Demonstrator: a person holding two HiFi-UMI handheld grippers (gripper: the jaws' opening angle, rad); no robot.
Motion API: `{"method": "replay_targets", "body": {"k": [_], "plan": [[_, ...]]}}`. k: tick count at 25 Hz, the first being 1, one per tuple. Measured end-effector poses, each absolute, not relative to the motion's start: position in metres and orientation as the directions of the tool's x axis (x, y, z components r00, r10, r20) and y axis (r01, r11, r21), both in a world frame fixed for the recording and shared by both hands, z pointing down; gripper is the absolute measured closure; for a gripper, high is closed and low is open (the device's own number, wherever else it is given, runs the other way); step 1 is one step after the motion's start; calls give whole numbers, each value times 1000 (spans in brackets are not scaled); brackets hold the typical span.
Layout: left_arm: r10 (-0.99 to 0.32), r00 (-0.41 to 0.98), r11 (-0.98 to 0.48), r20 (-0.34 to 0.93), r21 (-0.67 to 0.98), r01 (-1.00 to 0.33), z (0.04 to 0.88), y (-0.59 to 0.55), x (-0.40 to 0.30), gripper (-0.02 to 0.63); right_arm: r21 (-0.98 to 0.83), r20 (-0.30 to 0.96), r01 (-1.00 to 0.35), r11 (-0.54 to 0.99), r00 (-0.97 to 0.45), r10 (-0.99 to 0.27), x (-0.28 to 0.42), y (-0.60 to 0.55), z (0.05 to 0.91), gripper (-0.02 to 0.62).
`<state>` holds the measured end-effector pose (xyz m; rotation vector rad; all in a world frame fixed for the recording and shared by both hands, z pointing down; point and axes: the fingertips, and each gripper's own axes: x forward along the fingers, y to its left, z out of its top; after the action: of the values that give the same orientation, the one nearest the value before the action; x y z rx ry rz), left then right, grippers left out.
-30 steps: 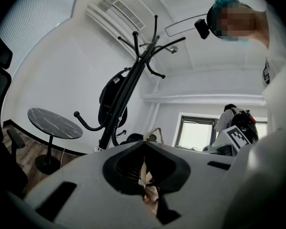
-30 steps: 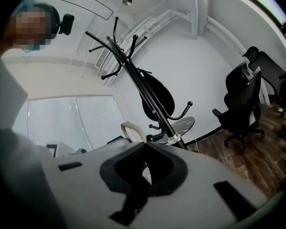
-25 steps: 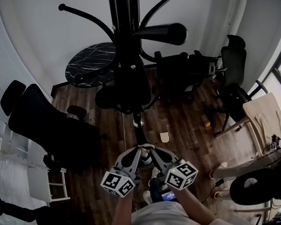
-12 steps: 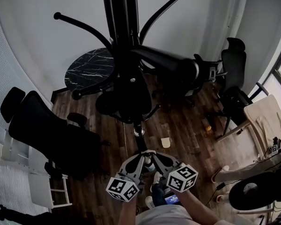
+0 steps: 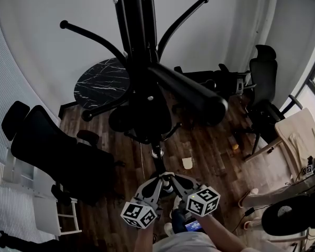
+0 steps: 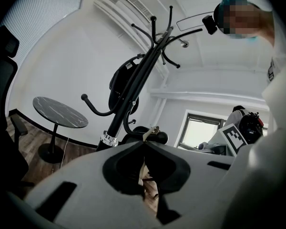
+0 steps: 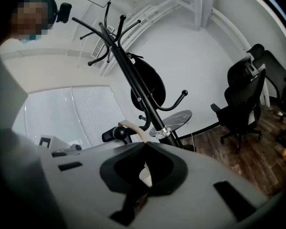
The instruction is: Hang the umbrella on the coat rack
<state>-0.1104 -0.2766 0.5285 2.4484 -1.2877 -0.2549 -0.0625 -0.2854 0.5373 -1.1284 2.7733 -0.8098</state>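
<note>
- The left gripper (image 6: 144, 143) has its 2 jaws pressed together at the tips. A tan strap (image 6: 153, 130) comes out from between them, so it looks clamped on that strap.
- The right gripper (image 7: 144, 142) reads the same: jaws closed tip to tip, with the strap curving away from the pinch.
- The umbrella (image 6: 157, 137) seems to be the short black folded bundle just beyond both sets of tips. It is carried between the 2 tools by its strap and is not yet on anything.
- The coat rack (image 5: 139, 46) stands directly ahead of the jaws, its pole rising well above them. A lower hook (image 7: 178, 99) with a ball end curls out above and ahead of the right gripper.
- Judged from its size, the umbrella should be light and stiff along its body, but free to swing under a soft, thin strap that could slide through the pads.
- The strap is the right place to hold. The 2 pinches are best kept a little apart, so the loop stays open enough to pass over the hook's ball end.
</note>
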Motion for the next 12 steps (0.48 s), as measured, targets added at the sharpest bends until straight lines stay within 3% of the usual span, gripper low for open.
{"method": "replay_targets", "body": {"k": [12], "plan": [[-820,570,-504,56,401,-764,546,-287,-116,585,-459,195,-660,594,-727,-658,-68,-292,553,583]]}}
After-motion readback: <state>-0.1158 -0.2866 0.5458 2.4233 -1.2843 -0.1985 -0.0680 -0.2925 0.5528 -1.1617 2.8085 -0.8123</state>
